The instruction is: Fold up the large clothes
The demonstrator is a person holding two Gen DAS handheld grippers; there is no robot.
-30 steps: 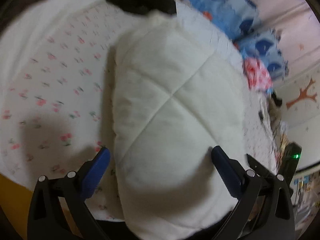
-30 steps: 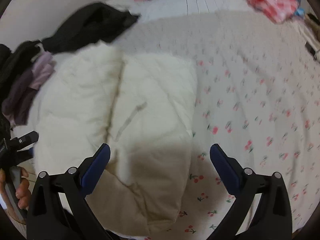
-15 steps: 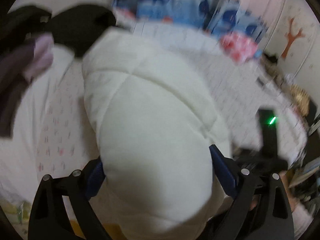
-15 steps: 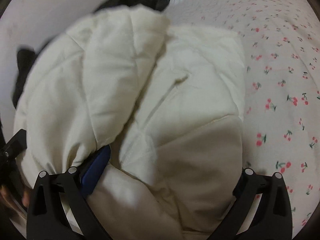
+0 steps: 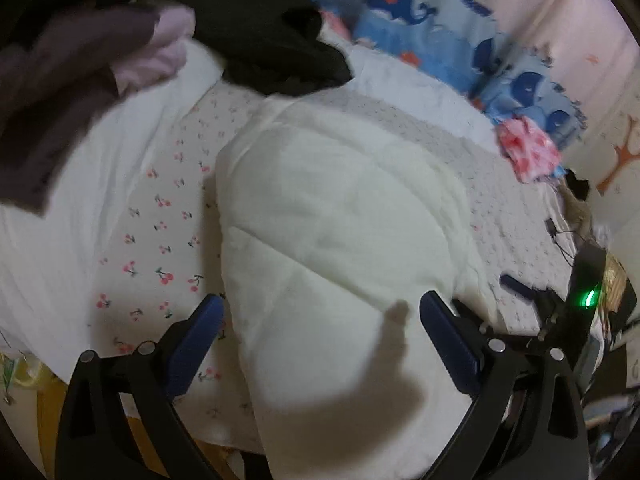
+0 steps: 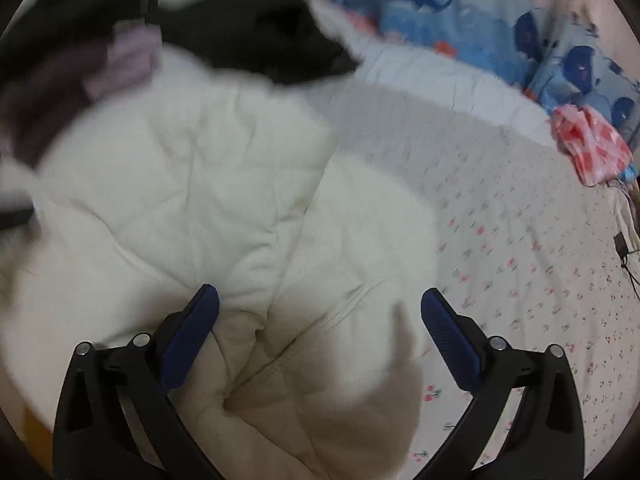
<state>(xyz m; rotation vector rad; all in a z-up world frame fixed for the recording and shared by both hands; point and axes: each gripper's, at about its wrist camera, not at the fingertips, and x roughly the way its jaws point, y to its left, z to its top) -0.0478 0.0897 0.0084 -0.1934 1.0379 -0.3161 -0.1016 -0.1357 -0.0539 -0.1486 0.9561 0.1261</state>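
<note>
A cream quilted padded garment (image 5: pixel 336 240) lies folded into a thick bundle on the cherry-print bed sheet (image 5: pixel 160 240). My left gripper (image 5: pixel 320 320) hovers open over its near end, blue pads on either side and nothing pinched. In the right wrist view the same garment (image 6: pixel 208 208) fills the left and middle, with a fold seam running down between two puffy halves. My right gripper (image 6: pixel 320 312) is open above its near edge, the left pad (image 6: pixel 192 328) resting against the fabric. The garment's near edge is hidden below both grippers.
A black garment (image 5: pixel 268 32) and a purple-pink one (image 5: pixel 100 64) lie heaped at the back left. A blue whale-print blanket (image 5: pixel 460 28) and a red-pink cloth (image 5: pixel 528 152) sit at the far side. A device with a green light (image 5: pixel 588 296) is at the right edge.
Both grippers have pulled back and swung: the bundle filled the views half a second ago, now more sheet shows. The garment looks settled on the bed. Both stay open.
</note>
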